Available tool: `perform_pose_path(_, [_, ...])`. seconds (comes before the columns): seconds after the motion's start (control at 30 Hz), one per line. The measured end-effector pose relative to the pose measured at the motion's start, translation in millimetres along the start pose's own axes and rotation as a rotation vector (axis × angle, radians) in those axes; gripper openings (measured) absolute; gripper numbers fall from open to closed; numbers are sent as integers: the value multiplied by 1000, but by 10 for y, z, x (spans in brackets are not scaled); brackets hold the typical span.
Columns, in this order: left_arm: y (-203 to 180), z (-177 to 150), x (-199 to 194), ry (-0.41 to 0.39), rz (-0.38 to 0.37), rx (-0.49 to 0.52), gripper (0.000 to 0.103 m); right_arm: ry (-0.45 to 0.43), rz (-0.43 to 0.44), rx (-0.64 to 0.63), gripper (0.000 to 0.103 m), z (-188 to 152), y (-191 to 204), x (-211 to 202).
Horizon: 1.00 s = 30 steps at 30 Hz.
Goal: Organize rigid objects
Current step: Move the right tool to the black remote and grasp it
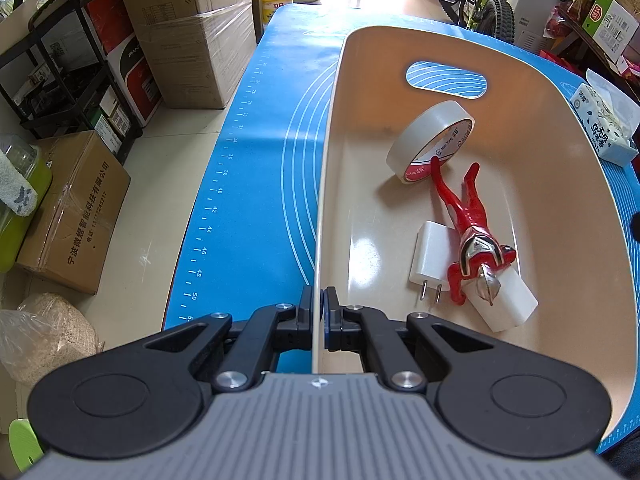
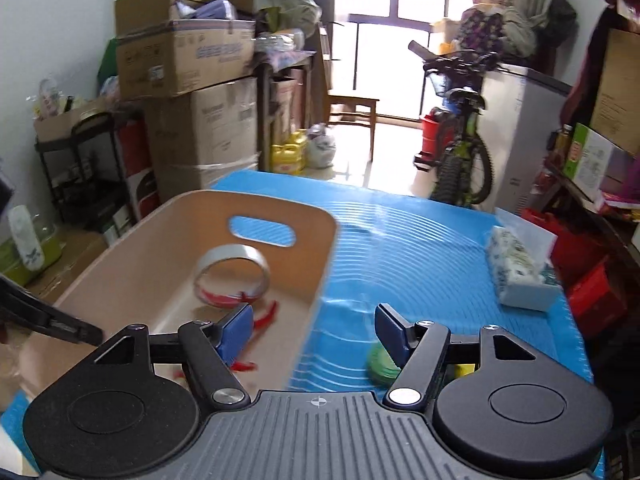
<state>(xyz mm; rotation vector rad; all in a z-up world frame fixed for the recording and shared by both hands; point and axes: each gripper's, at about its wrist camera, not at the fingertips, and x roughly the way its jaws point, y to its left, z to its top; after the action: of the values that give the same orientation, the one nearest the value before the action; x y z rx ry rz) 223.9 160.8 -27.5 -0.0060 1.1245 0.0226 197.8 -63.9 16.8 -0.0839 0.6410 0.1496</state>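
Note:
A beige bin [image 1: 560, 128] stands on the blue mat [image 1: 260, 160]. Inside lie a roll of clear tape [image 1: 424, 136], a red toy figure [image 1: 468, 216] and a white charger plug [image 1: 428, 256], with a white block [image 1: 508, 300] under the figure's head. My left gripper [image 1: 319, 300] is shut on the bin's left wall near its front corner. My right gripper [image 2: 314, 320] is open and empty, above the bin's right wall [image 2: 320, 272]. A green round object [image 2: 380, 364] lies on the mat behind its right finger, partly hidden. The tape also shows in the right wrist view [image 2: 236, 268].
A tissue pack [image 2: 516, 272] lies on the mat's right side; it also shows in the left wrist view [image 1: 600, 124]. Cardboard boxes [image 1: 188, 28], a black rack [image 1: 68, 72] and a bicycle [image 2: 460, 136] stand around the table. The right wrist view is motion-blurred.

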Motion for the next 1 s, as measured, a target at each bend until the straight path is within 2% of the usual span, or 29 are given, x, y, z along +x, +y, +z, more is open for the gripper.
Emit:
perform_pose_path(0.23, [-1,0,0,0,0,0,5,44,-87,39,73,-318,-423,191])
perform_pose_path(0.5, [-1,1,1,0,0,0,5,90,-155,11,73,-651,-599,478])
perform_pose_path(0.7, [-1,0,0,0,0,0,5,118,-145,-24,72,-766,-576,660])
perform_pose_path(0.83, [0,0,1,0,2,3,5,143,-136,23,71,-796,-661,758])
perform_pose_path(1.0, [2,-1,3,0,2,3,6,136,-79,73,65,-775,-752,766])
